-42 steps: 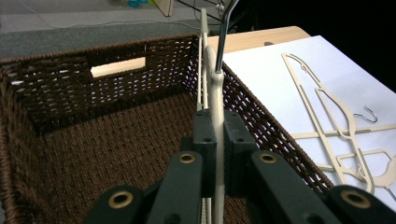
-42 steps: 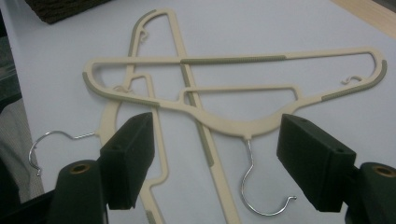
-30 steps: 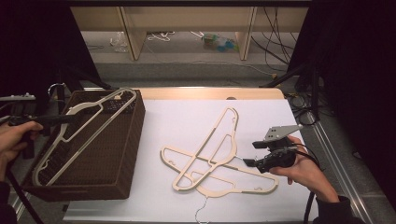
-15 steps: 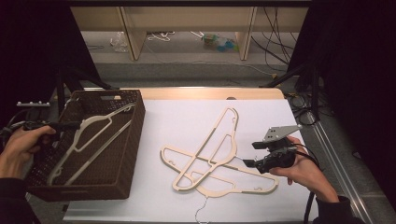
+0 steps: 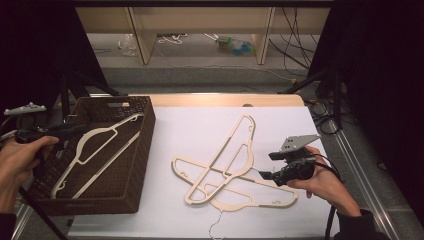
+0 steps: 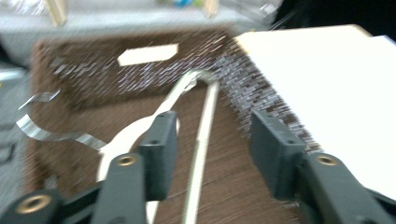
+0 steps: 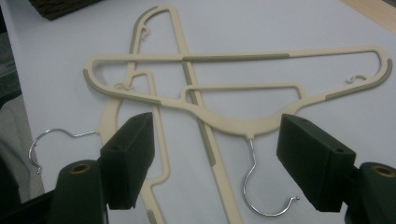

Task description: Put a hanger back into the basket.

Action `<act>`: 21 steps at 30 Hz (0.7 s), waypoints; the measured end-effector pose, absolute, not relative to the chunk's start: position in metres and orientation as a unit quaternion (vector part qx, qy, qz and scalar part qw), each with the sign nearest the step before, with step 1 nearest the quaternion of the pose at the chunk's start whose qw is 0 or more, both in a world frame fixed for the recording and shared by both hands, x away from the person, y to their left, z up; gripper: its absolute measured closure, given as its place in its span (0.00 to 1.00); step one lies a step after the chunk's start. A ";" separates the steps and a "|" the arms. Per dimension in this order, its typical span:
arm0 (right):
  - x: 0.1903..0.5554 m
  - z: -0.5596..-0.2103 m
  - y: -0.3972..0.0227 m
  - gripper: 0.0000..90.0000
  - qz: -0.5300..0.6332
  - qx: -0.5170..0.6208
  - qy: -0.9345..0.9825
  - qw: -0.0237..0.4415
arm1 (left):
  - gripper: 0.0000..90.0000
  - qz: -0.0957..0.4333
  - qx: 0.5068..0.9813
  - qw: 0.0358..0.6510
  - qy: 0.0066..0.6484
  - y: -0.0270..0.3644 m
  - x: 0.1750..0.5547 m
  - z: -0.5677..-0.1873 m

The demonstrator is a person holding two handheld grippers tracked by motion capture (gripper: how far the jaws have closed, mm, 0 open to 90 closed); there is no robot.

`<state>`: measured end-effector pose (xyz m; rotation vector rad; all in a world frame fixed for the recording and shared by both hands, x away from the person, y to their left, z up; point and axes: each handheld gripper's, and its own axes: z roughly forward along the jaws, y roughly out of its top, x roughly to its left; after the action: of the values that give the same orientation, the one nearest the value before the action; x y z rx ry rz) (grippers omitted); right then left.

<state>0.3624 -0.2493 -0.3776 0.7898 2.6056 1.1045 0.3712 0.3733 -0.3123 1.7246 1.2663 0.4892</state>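
A cream plastic hanger [image 5: 107, 164] lies flat inside the dark brown wicker basket [image 5: 150, 131] at the left. My left gripper [image 5: 80, 130] hovers by the hanger's neck. Its jaws have just been opening and now stand open. In the left gripper view the hanger [image 6: 201, 135] lies under the gripper [image 6: 215, 128], with its metal hook [image 6: 46, 133] off to the left. Three more cream hangers [image 5: 220, 170] lie crossed on the white table cover [image 5: 200, 125]. My right gripper [image 5: 265, 175] rests open beside them. Its open jaws [image 7: 217, 130] straddle one hanger's wire hook [image 7: 254, 186] without touching it.
The basket stands at the table's left edge, its far wall with a cut-out handle [image 6: 147, 53]. A wooden strip [image 5: 225, 100] borders the table's far side. Beyond it are shelf legs and clutter on the floor [image 5: 235, 45]. Dark stands flank both sides.
The hanger went from raised over the basket to lying flat inside it. My left gripper let go of it, opened, and drew back. The right gripper has stayed put.
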 end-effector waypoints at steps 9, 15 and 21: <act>0.365 -0.381 -0.248 0.32 0.361 0.265 0.889 0.099 | 0.39 0.183 0.739 0.507 0.405 0.263 0.309 -0.303; 0.367 -0.390 -0.247 0.33 0.354 0.281 0.887 0.099 | 0.37 0.153 0.780 0.493 0.354 0.210 0.296 -0.321; 0.370 -0.395 -0.248 0.35 0.345 0.293 0.886 0.099 | 0.36 0.157 0.796 0.485 0.327 0.174 0.294 -0.336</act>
<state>0.3695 -0.2477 -0.3955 0.8674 2.6211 1.0217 0.2945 0.1740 -0.3361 1.9364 0.7955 0.3814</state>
